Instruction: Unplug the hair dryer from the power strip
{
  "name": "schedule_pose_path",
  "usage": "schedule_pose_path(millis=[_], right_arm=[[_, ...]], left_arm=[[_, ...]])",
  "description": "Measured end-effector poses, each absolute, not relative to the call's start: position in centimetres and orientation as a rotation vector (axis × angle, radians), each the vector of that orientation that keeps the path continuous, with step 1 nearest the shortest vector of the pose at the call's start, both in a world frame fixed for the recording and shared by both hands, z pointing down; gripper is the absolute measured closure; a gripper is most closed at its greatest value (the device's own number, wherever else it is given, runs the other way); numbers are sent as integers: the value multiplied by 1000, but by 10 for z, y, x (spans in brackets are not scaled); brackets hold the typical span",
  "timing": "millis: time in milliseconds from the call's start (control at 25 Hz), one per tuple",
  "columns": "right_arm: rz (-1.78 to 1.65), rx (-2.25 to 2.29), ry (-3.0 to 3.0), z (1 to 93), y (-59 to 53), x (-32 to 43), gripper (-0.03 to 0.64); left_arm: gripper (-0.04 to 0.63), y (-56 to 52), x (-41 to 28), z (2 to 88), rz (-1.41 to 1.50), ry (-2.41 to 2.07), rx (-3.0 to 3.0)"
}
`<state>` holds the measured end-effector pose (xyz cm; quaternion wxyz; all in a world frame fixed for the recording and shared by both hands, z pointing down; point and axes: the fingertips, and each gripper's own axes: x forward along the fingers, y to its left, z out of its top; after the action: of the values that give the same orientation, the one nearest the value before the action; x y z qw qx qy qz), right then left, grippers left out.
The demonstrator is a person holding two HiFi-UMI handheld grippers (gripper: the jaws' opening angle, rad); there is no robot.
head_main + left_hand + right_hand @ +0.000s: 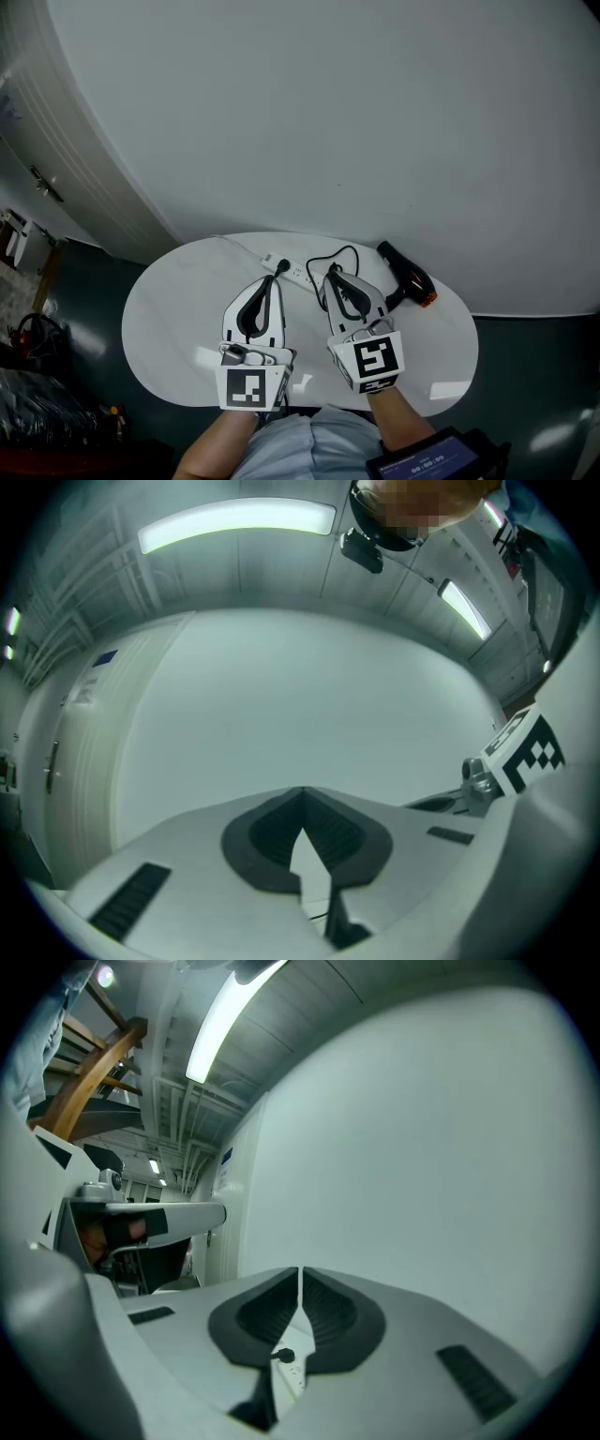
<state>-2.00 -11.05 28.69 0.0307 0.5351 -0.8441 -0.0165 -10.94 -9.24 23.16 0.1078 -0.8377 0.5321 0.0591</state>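
Note:
On the oval white table (187, 309) lies a white power strip (294, 273) with a black plug (282, 266) in it. Its black cord (336, 255) loops right to the black hair dryer (409, 276), which has an orange end. Both grippers hover above the table on the near side of the strip. My left gripper (274, 280) (302, 791) is shut and empty, its tips near the plug in the head view. My right gripper (333, 274) (300, 1271) is also shut with nothing held. Beneath its jaws the right gripper view shows the plug (284, 1356) seated in the strip.
A big white wall (356, 122) rises just behind the table. Dark floor surrounds the table, with clutter (37, 375) at the left. A small screen (427, 461) sits at the person's right side. Each gripper view shows the other gripper beside it.

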Motion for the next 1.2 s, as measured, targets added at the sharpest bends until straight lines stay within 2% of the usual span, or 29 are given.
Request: schedule_pose_path(millis=[240,1200], right_arm=[[-132,1681,-2601,271,-100,-31,611],[-266,1681,-2579,254,-99,-28,617]], left_arm=[[597,-87,-118,220,273,1603,-2510],[597,-94,-124,216,323,1626,-2490]])
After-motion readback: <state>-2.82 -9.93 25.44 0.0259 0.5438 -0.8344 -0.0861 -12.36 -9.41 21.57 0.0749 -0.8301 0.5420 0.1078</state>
